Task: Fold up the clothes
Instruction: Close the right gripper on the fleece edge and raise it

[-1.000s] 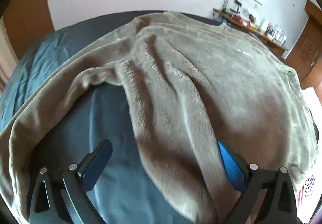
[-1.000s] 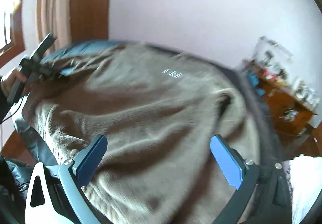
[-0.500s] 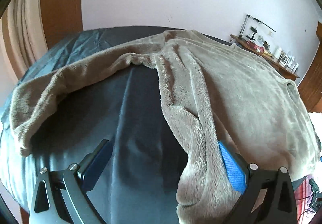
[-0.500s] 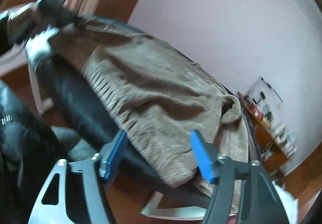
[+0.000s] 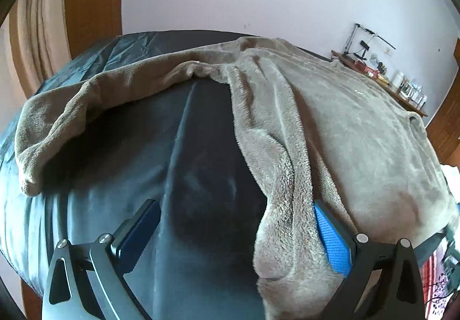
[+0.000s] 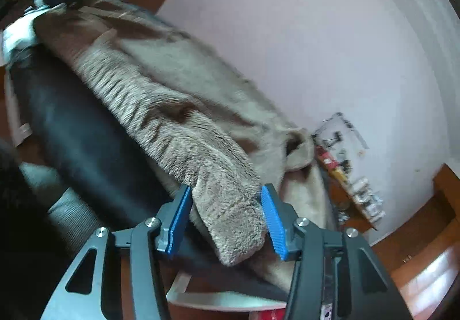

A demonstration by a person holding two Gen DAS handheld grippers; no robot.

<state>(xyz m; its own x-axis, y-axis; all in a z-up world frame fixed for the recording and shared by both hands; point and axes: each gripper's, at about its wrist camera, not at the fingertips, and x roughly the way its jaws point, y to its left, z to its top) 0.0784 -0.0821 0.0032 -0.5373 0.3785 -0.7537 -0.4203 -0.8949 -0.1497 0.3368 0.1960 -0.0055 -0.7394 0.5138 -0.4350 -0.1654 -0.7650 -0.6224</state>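
A fuzzy beige sweater [image 5: 345, 130] lies spread on a dark blue cover [image 5: 172, 165]. One sleeve [image 5: 86, 107] stretches out to the left. My left gripper [image 5: 233, 236] is open, with the sweater's near hem corner bunched against its right blue pad [image 5: 330, 239]. In the right wrist view the same sweater [image 6: 161, 107] hangs over the table's edge. My right gripper [image 6: 227, 222] is partly closed with the ribbed hem corner [image 6: 230, 213] between its blue pads, which do not visibly pinch it.
A wooden shelf with small clutter [image 5: 382, 73] stands by the far wall, also in the right wrist view [image 6: 350, 185]. A curtain and wooden frame [image 5: 57, 18] are at the left. Wooden floor [image 6: 425, 277] lies below the table edge.
The left view has pulled back and left, showing more dark cover and the sleeve. My right gripper has dropped to the table's edge and narrowed its jaws around the hem corner.
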